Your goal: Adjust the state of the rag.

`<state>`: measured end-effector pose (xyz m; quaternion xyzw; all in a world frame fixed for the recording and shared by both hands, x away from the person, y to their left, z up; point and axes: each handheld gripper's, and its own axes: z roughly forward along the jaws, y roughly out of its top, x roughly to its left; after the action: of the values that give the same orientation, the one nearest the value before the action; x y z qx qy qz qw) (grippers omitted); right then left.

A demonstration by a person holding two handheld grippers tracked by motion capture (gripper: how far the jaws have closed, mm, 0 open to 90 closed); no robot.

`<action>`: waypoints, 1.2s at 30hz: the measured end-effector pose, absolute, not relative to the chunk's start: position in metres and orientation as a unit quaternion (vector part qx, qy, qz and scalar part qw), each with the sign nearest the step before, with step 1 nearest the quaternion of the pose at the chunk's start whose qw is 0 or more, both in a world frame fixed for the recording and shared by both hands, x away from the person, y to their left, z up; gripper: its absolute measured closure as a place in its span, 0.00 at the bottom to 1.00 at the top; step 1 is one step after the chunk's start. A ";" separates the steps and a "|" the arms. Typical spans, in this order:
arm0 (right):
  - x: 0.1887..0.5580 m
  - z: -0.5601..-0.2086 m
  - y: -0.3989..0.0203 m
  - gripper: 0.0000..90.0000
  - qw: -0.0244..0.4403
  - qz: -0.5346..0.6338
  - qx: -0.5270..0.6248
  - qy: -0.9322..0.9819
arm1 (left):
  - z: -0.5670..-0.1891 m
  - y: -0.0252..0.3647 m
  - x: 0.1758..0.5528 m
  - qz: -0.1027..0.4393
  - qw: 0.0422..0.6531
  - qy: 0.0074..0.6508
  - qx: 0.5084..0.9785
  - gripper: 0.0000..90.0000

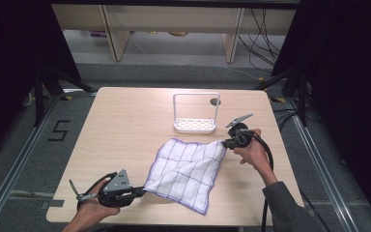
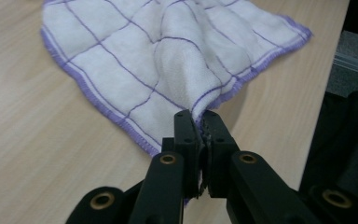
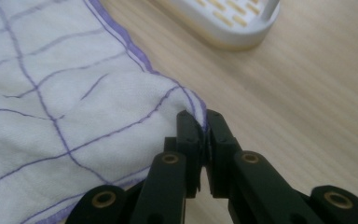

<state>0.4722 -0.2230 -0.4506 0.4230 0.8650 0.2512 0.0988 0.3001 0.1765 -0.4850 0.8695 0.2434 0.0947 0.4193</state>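
A white cloth with a purple grid and purple hem lies spread on the wooden table, slightly lifted at two opposite corners. My left gripper, at the near left, is shut on the cloth's near-left corner; the fabric is pinched between its black jaws. At the right, my right gripper is shut on the far-right corner, and the cloth stretches away from it. The cloth rises in a fold toward the left gripper's jaws.
A white rack with a slotted base and a tall frame stands behind the cloth; its base lies close to the right gripper. The table's near edge runs just below the cloth. Shelving and cables lie on the floor beyond.
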 end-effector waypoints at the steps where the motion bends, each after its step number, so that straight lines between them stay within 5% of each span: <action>1: 0.478 -0.459 -0.223 0.95 0.098 0.253 0.419 0.866 | -0.487 0.173 0.298 0.092 0.416 0.240 0.872 0.95; 12: 0.473 -0.466 -0.221 0.65 0.129 0.263 0.434 0.852 | -0.502 0.153 0.286 0.069 0.378 0.203 0.900 0.86; 13: 0.460 -0.456 -0.223 0.60 0.138 0.287 0.425 0.847 | -0.502 0.152 0.285 0.062 0.387 0.214 0.895 0.75; 17: 0.427 -0.445 -0.222 0.57 0.144 0.324 0.405 0.843 | -0.486 0.160 0.292 0.069 0.424 0.254 0.866 0.58; 22: 0.377 -0.445 -0.216 0.56 0.124 0.337 0.377 0.854 | -0.467 0.167 0.318 0.105 0.440 0.283 0.846 0.51; 36: 0.300 -0.483 -0.199 0.57 0.080 0.337 0.322 0.881 | -0.485 0.154 0.423 0.146 0.385 0.365 0.835 0.49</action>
<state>0.3004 -0.1987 -0.4825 0.3223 0.8811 0.3368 0.0801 0.4230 0.1543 -0.4855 0.8350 0.3645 0.1462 0.3853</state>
